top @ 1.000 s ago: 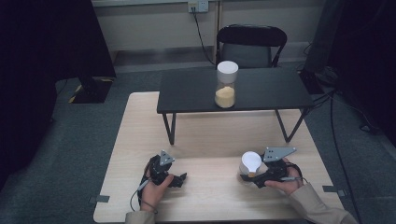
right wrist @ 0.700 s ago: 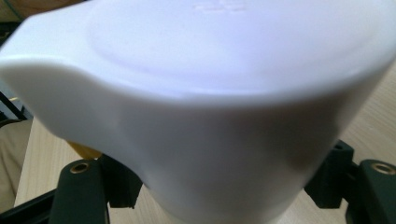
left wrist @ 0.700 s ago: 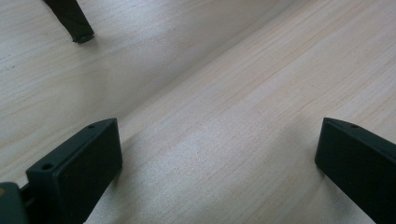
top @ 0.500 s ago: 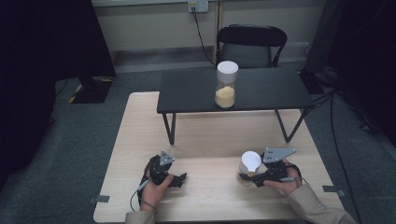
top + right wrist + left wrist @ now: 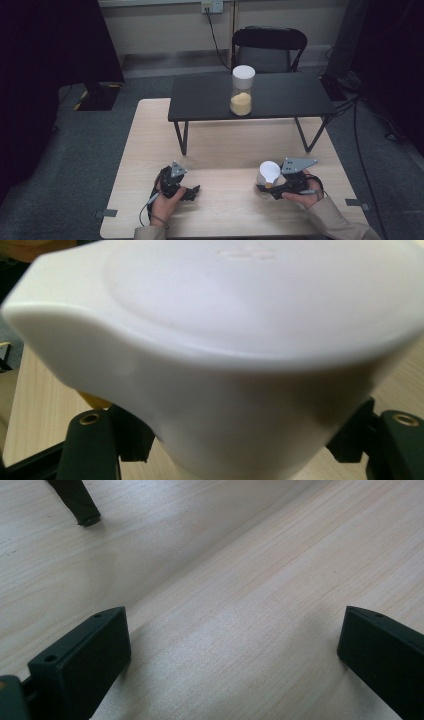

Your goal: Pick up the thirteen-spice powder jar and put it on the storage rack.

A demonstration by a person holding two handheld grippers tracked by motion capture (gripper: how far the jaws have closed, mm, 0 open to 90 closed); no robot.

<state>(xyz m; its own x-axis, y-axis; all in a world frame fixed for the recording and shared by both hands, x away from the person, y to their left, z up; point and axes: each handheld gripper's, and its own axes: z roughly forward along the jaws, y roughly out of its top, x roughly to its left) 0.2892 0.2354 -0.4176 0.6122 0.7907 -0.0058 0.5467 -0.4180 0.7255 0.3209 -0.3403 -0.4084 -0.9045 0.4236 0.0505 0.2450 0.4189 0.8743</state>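
My right gripper (image 5: 263, 189) is shut on a white spouted cup (image 5: 269, 173) near the front right of the wooden table (image 5: 230, 145). In the right gripper view the cup (image 5: 225, 340) is tipped towards the camera, its body clamped between the two black jaws of my right gripper (image 5: 240, 440). A bit of something yellow (image 5: 94, 400) shows beside the left jaw. My left gripper (image 5: 193, 190) rests at the front left. The left gripper view shows my left gripper (image 5: 235, 630) open, with bare wood between its jaws.
A low black table (image 5: 280, 95) stands across the far half of the wooden table. On it is a clear jar (image 5: 242, 92) with a white lid, partly full of yellowish grains. A black chair (image 5: 267, 47) stands behind. One black leg (image 5: 75, 502) is ahead of the left gripper.
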